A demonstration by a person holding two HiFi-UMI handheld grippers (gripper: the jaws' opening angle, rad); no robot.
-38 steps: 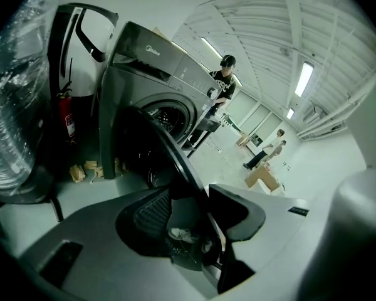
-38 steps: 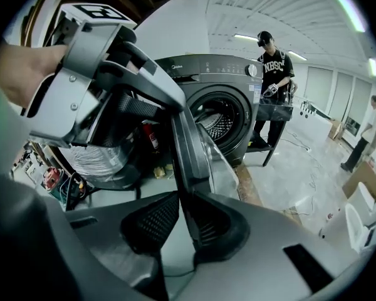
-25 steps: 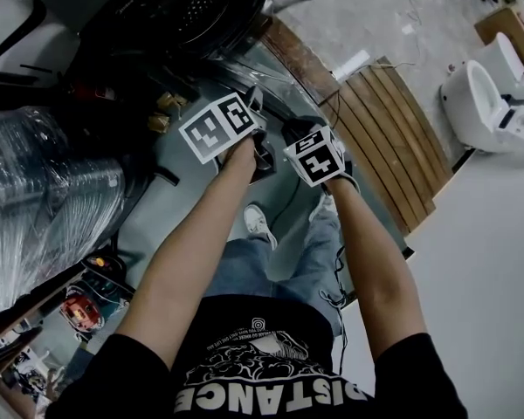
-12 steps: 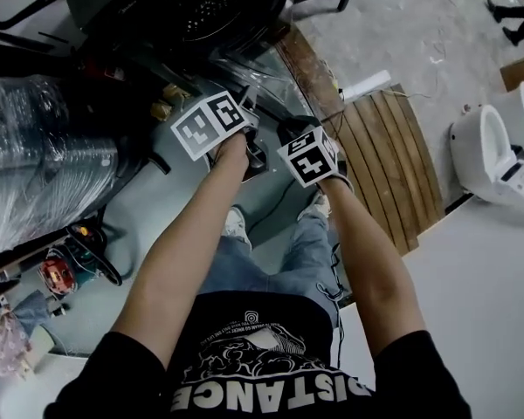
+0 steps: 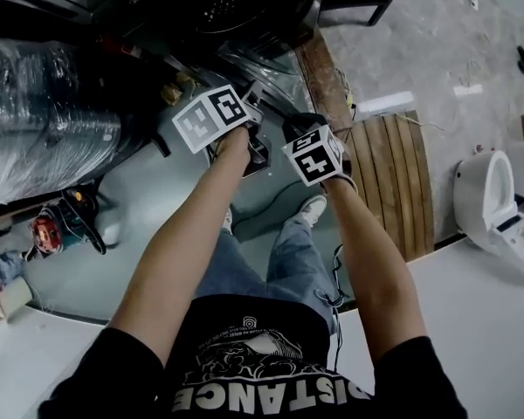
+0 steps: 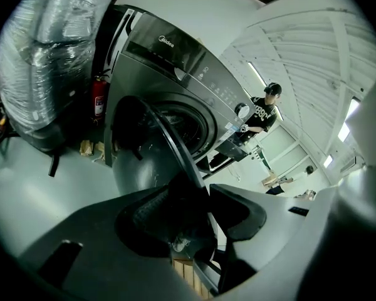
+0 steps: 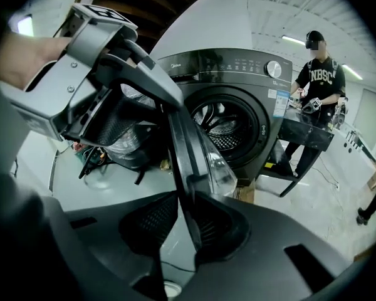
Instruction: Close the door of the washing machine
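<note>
Door rim (image 7: pixel 178 137) in right tongs (image 7: pixel 183 224); left tongs' (image 6: pixel 197 215) grip shadowed.

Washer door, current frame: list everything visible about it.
The door is round, with a dark, plastic-looking rim and a clear bulging window. It stands open, swung out from the dark grey washing machine, and shows edge-on in the right gripper view. The left gripper and the right gripper each hold its rim between their jaws.

- Washing machine (image 7: pixel 232 105): one, with one door (image 7: pixel 187 149).
- Grippers: two, left gripper (image 6: pixel 199 215) and right gripper (image 7: pixel 178 227).
- Marker cubes (image 5: pixel 211 119): two, one on each gripper.
- Toilet (image 5: pixel 489 201): one in full view.
- Plastic-wrapped bundle (image 5: pixel 44 138): one.
- Fire extinguisher (image 6: pixel 99 100): one.
- Slatted wooden panel (image 5: pixel 393 182): one.
</note>
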